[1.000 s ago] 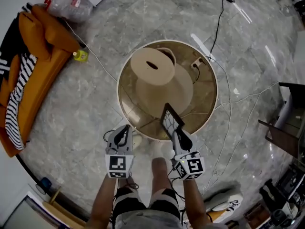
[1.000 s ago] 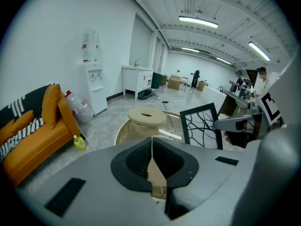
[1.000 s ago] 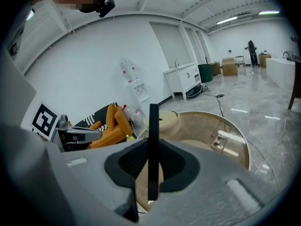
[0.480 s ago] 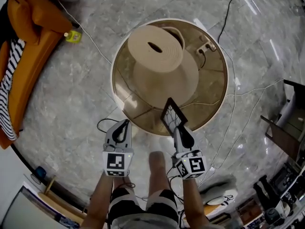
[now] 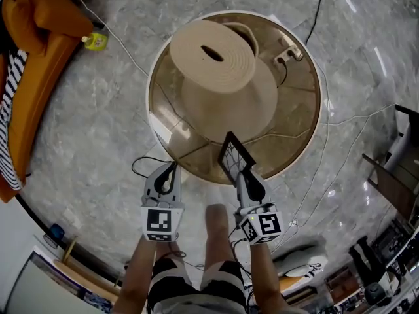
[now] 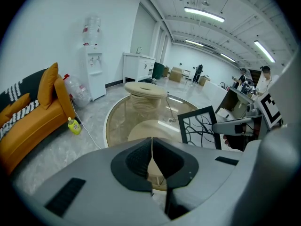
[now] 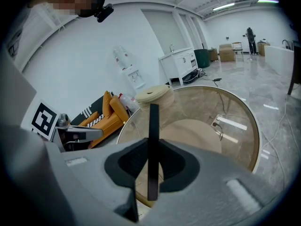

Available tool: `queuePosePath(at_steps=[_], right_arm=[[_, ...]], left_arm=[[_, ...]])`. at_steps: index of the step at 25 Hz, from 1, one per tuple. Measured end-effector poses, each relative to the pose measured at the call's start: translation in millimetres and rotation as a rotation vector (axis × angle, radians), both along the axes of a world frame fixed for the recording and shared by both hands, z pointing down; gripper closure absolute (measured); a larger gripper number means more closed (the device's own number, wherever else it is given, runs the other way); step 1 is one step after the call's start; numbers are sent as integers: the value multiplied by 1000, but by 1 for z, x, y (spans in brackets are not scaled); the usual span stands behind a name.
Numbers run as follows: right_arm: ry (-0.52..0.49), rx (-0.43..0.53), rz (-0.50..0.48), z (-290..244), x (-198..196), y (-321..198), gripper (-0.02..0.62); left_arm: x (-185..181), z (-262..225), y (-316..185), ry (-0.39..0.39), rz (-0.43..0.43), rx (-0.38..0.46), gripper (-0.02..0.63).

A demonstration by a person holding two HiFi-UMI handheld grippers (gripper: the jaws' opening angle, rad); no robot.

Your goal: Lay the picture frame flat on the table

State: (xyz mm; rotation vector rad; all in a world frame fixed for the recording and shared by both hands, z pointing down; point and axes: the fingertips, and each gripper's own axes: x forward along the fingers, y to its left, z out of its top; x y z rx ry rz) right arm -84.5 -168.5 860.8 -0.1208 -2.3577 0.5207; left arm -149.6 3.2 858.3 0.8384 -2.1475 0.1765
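A black picture frame (image 5: pixel 234 160) with a branch drawing stands upright on its edge, held over the near rim of the round glass table (image 5: pixel 302 97). My right gripper (image 5: pixel 243 178) is shut on its lower edge; in the right gripper view the frame (image 7: pixel 153 149) shows edge-on between the jaws. The left gripper view shows the frame's face (image 6: pixel 199 127). My left gripper (image 5: pixel 167 174) hangs left of the frame, just off the table's near edge, shut with nothing in it (image 6: pixel 151 160).
A tall beige ribbed pedestal (image 5: pixel 216 59) shows through the tabletop. A power strip (image 5: pixel 288 55) with a cable lies at the table's far right. An orange sofa (image 5: pixel 29 57) and a yellow bottle (image 5: pixel 95 41) are to the left. Cables run over the marble floor.
The view has moved forward over the table, which now looks larger and closer. Both grippers keep their places relative to each other, the frame still upright in the right one.
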Motion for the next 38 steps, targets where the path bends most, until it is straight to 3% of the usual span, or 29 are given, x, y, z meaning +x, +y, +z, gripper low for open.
queuePosePath(at_steps=[28, 38], right_arm=[[77, -125, 164, 79, -4, -54, 505], [79, -152, 165, 97, -3, -64, 495]], left_arm=[[8, 32, -41, 36, 28, -33, 583], [16, 36, -50, 39, 40, -38, 583]])
